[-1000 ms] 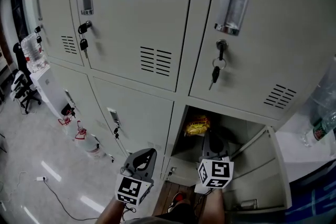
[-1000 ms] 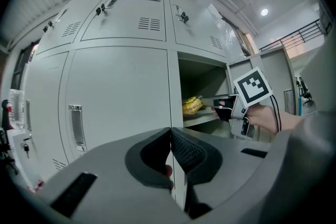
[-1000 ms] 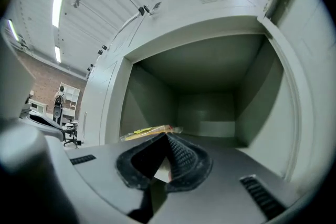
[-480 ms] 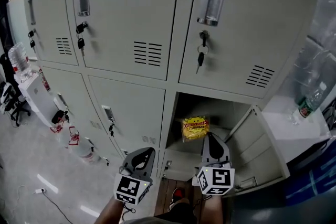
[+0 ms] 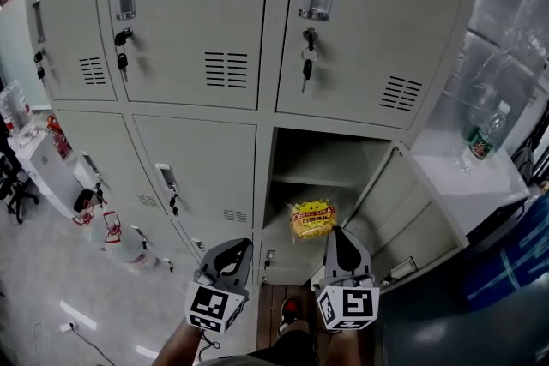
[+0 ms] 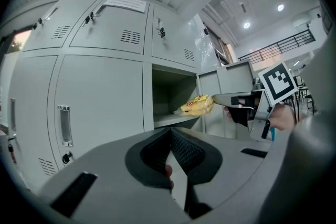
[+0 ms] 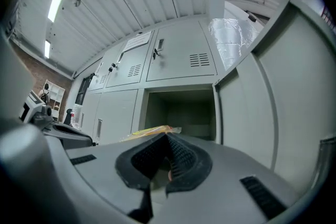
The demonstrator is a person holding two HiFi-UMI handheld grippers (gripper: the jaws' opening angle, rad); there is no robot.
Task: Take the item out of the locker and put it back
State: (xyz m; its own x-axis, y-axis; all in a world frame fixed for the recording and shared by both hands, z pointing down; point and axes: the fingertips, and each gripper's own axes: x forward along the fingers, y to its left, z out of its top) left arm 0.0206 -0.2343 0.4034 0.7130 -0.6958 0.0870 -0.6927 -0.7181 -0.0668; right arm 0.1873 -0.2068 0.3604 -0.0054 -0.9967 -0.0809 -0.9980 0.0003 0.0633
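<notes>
The right gripper (image 7: 167,136) has its jaws pressed fully together on the near edge of a yellow bag (image 7: 149,132). The bag sticks out flat from the tips toward the open locker (image 5: 264,184). In the left gripper view the same bag (image 6: 197,106) is at the end of the right gripper (image 6: 216,98), just before the front edge of the open compartment. It is probably outside the opening, but from these angles I cannot say for sure whether its far end is inside.

The left gripper (image 6: 170,132) also has its jaws closed, pad against pad, with nothing between them. It is pointed at the shut doors to the left of the opening.

In the head view both grippers are side by side at the bottom edge, the left gripper (image 5: 238,246) apart from the bag (image 5: 311,219) and the right gripper (image 5: 336,234) touching it. The bag is below the shelf (image 5: 322,177) of the compartment. The door (image 5: 403,214) stands swung out to the right. A key (image 5: 305,64) hangs in the lock of the door above. Far right, a bottle (image 5: 483,135) stands on a white top beside the locker.
</notes>
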